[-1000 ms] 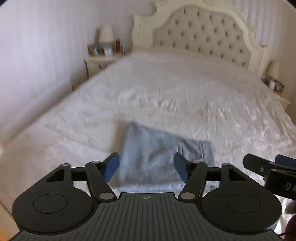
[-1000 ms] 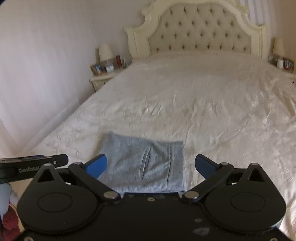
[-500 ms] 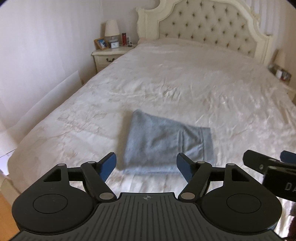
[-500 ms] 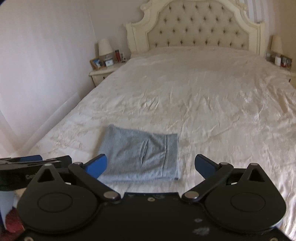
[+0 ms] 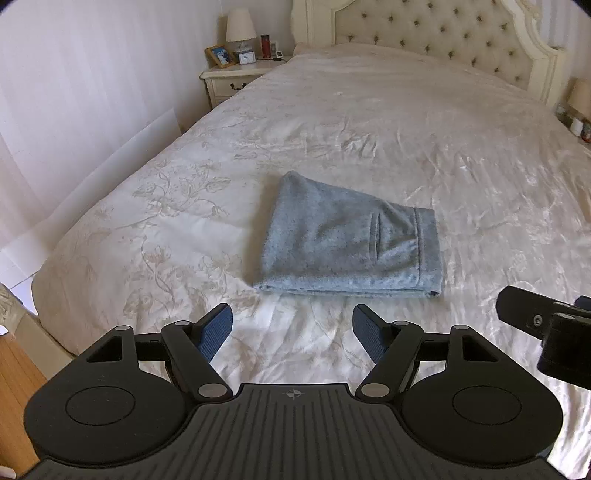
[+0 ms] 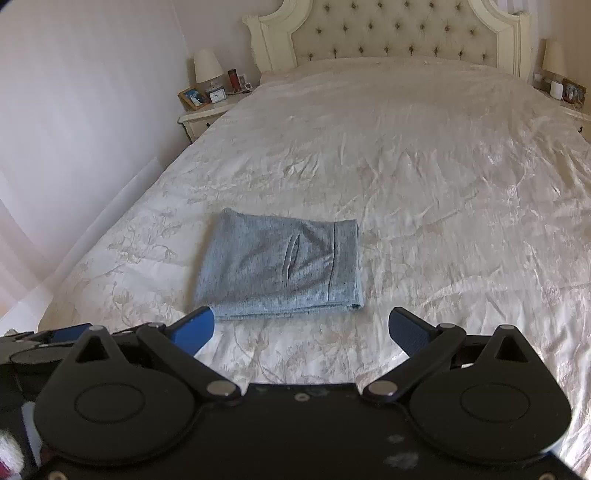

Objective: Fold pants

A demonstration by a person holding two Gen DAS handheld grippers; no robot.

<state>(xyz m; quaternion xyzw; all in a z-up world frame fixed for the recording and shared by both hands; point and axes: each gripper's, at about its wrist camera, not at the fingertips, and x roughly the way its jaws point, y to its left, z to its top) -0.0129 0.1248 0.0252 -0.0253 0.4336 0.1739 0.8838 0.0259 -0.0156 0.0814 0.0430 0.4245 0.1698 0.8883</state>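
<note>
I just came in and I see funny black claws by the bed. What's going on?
A person is holding two grabbing tools and folding clothes. The grey pants lie on the white bedspread, already folded into a neat flat bundle. The left tool and the right tool both hover open just in front of the pants, touching nothing. The folding looks finished.

Big bed [image 5: 369, 122] with tufted headboard [image 6: 391, 33]. Nightstand [image 5: 236, 79] with lamp [image 5: 241, 27] and picture frame [image 5: 220, 56] beside pale wall [image 5: 92, 74].
</note>
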